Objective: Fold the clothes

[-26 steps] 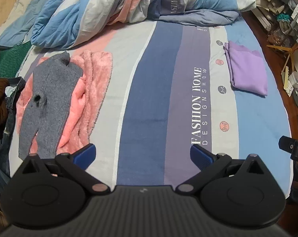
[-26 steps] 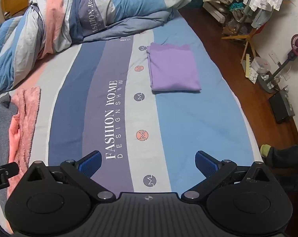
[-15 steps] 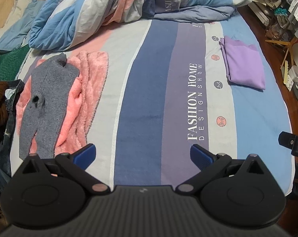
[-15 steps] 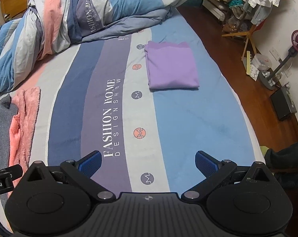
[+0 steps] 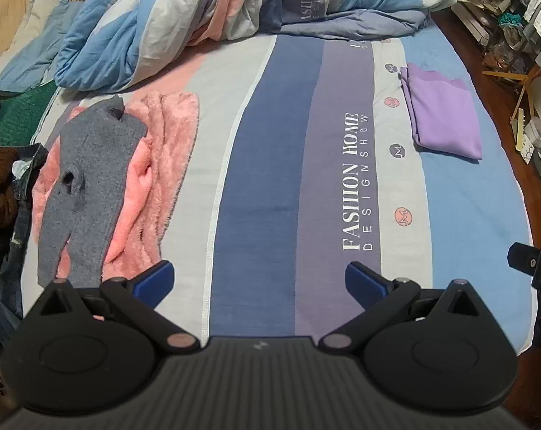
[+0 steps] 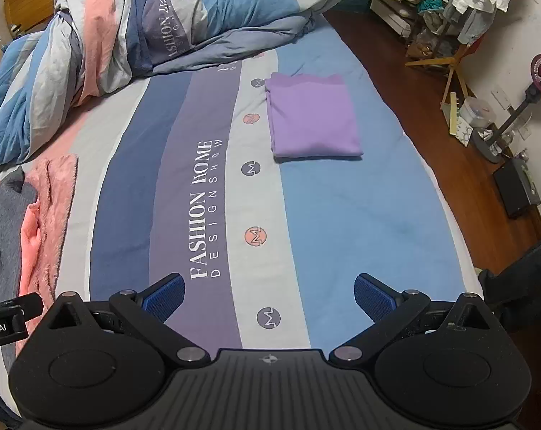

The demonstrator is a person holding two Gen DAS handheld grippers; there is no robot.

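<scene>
Two spread, empty grippers, left point(image 5: 259, 283) and right point(image 6: 268, 295), face the bed point(image 5: 263, 165); grabbing the grey knit point(image 5: 87, 182) at ten o'clock may drag the pink fleece point(image 5: 163, 150) beneath; the purple garment point(image 6: 311, 120) lies folded at one o'clock.

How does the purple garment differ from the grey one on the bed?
The purple garment is folded into a neat rectangle; the grey garment lies spread out, unfolded. The purple one sits directly on the bed sheet; the grey one lies on top of a fluffy pink garment. Neither is held.
</scene>
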